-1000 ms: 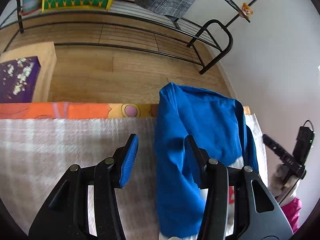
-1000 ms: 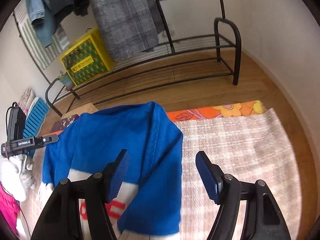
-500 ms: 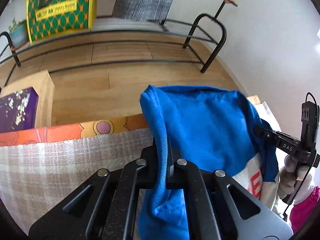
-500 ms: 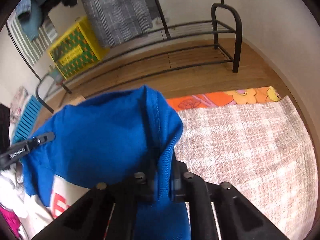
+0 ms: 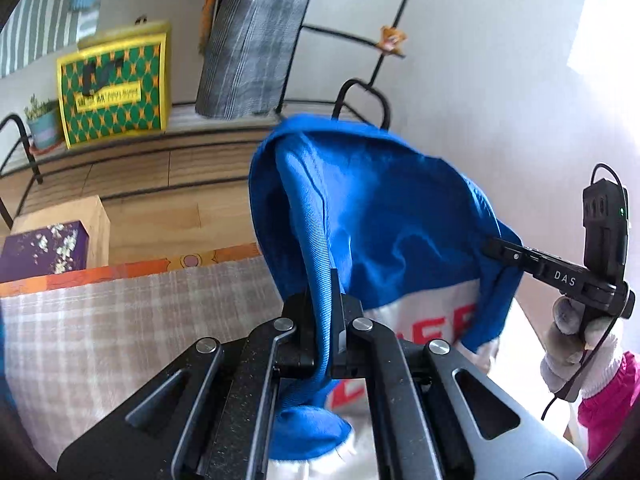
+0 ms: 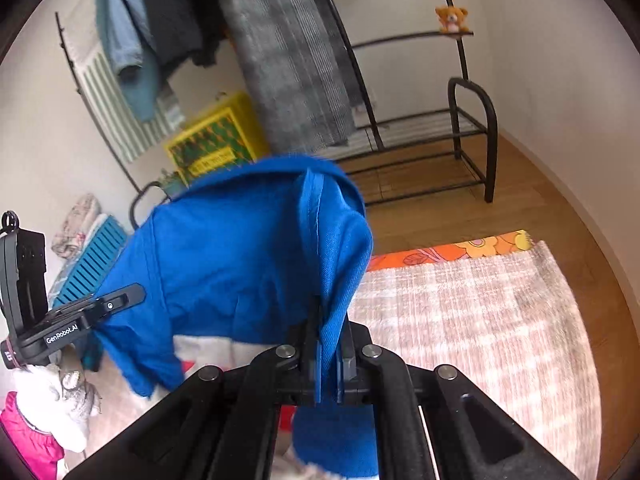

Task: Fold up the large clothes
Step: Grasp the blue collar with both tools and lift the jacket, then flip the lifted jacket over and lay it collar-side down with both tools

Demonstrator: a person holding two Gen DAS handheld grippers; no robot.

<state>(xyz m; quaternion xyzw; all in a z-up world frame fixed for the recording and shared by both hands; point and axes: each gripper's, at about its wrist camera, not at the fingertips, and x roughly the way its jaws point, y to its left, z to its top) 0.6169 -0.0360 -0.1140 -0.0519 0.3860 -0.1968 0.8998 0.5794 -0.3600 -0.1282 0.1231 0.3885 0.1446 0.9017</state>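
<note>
- Two corners of the blue garment (image 5: 372, 216) are pinched, one in each tool, and the cloth hangs between them above the checked blanket (image 6: 472, 320); its white part with red lettering (image 5: 440, 320) sags below the blue.
- Left tool (image 5: 326, 344): the jaws are pressed together on a ribbed blue edge, which runs straight through the pads. Right tool (image 6: 326, 360): likewise clamped on a seamed blue fold.
- Both grips should be kept firm, as only thin folds are caught and, judging by that, a slip is likely if the cloth is jerked.
- Even height should be held between the two tools, so that the edge between them is drawn straight rather than left slack.
- Enough lift is needed for the hanging lower part to clear the blanket before the fold is laid over.
- Ample free blanket is seen to the right in the right wrist view, and the fold could be set down there.
- Care is advised near the clothes rack (image 6: 472, 128) and the hanging grey garment (image 6: 288, 72) behind.
</note>
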